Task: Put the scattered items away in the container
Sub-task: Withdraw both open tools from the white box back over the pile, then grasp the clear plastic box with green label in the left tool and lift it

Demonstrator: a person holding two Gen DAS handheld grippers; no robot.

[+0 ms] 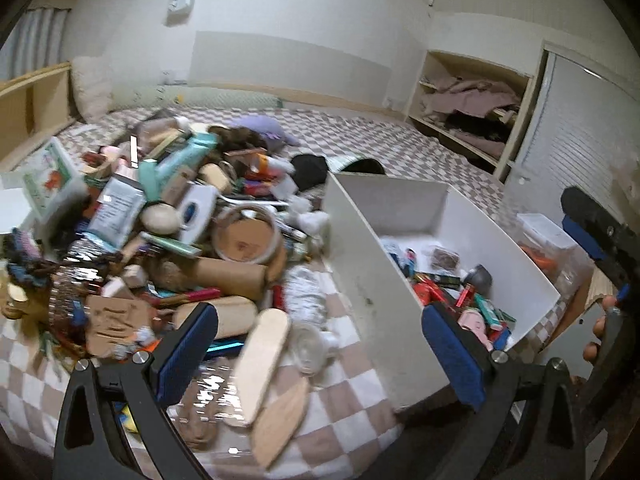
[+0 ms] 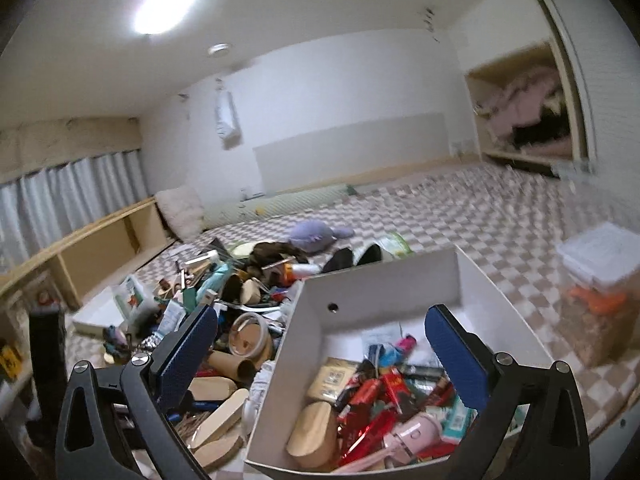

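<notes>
The white box (image 2: 316, 320) stood open-topped, its far half bare and reachable from above. Left of the box, a heaped clutter pile (image 1: 168, 216) blocked passage; right of it, a lidded plastic jar (image 2: 596, 292) stood.

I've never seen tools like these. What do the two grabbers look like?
The left gripper and the right gripper look the same: two black plastic arms with triangular cutouts and silver screws, each ending in a flat finger faced with a ribbed blue pad. No cables or sleeves show.
</notes>
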